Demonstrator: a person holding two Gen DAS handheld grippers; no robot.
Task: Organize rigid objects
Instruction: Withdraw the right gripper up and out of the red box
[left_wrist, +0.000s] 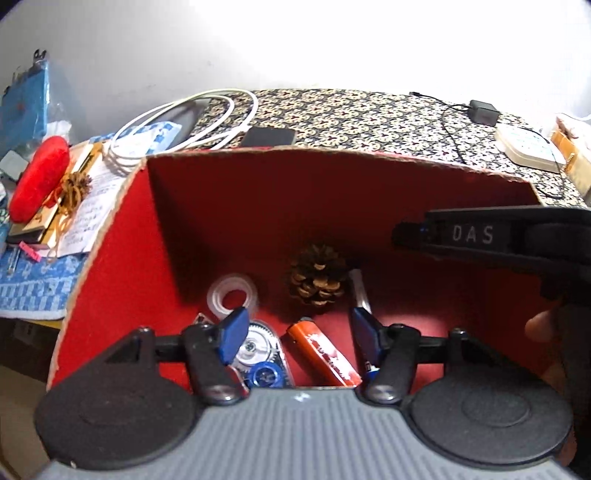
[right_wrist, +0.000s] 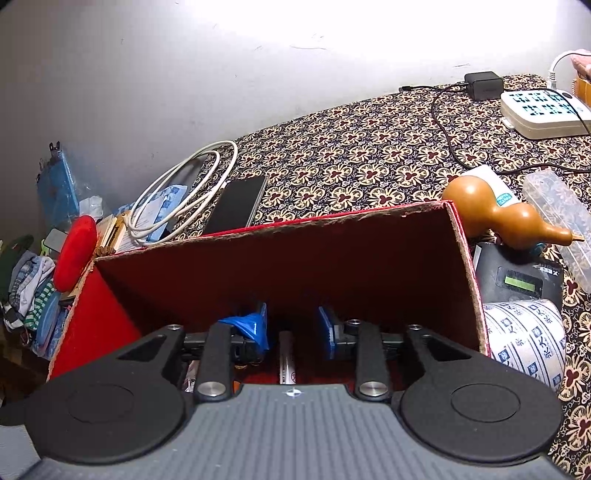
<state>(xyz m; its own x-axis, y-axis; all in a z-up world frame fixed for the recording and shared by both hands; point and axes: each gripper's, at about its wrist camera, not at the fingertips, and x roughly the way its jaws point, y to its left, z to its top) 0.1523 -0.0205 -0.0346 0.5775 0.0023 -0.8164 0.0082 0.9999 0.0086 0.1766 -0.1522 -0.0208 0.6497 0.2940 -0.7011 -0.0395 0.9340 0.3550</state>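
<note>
You are working over a table covered by a dark cloth (right_wrist: 351, 155) printed with cream flowers. A red cardboard box (right_wrist: 295, 258) stands on it, open at the top. Behind the box, a black phone (right_wrist: 238, 203) lies flat beside a coiled white cable (right_wrist: 192, 184). At the far right edge rests a white power strip (right_wrist: 543, 110), with a black charger (right_wrist: 484, 85) just beside it and its thin cord trailing across the cloth. To the right of the box lie a brown gourd (right_wrist: 495, 214), a clear plastic case (right_wrist: 561, 218), a black device with a small green screen (right_wrist: 517, 280) and a roll of printed tape (right_wrist: 524, 336).
</note>
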